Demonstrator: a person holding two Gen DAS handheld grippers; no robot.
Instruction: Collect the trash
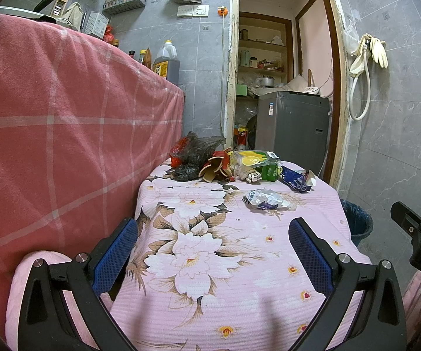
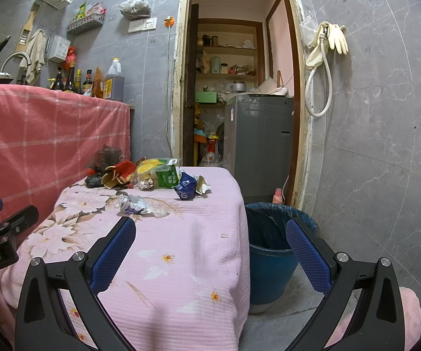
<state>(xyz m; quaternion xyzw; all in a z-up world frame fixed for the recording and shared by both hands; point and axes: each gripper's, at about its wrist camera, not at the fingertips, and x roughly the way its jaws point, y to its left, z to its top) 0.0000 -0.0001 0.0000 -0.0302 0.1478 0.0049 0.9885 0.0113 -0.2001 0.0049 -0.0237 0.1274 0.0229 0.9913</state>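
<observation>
- While I held both tools low over the near end of the counter (image 1: 210, 307), my left hand-held gripper (image 1: 213, 254) had its blue pads spread wide apart, with nothing between them.
- My right hand-held gripper (image 2: 210, 251) was just as wide apart and empty, one finger over the pink floral cloth (image 2: 181, 263), the other over the blue bin (image 2: 272, 266).
- I saw the trash bunched at the far end of the counter: a dark plastic bag (image 1: 194, 146), a lemon-printed packet (image 1: 253, 159), a green carton (image 2: 167, 177) and a blue wrapper (image 2: 186, 188).
- I noted a crumpled white wrapper (image 1: 266, 199) lying alone, nearer to me than the pile.
- I found the bin standing on the floor just beside the counter's right edge, lined with a dark bag.
</observation>
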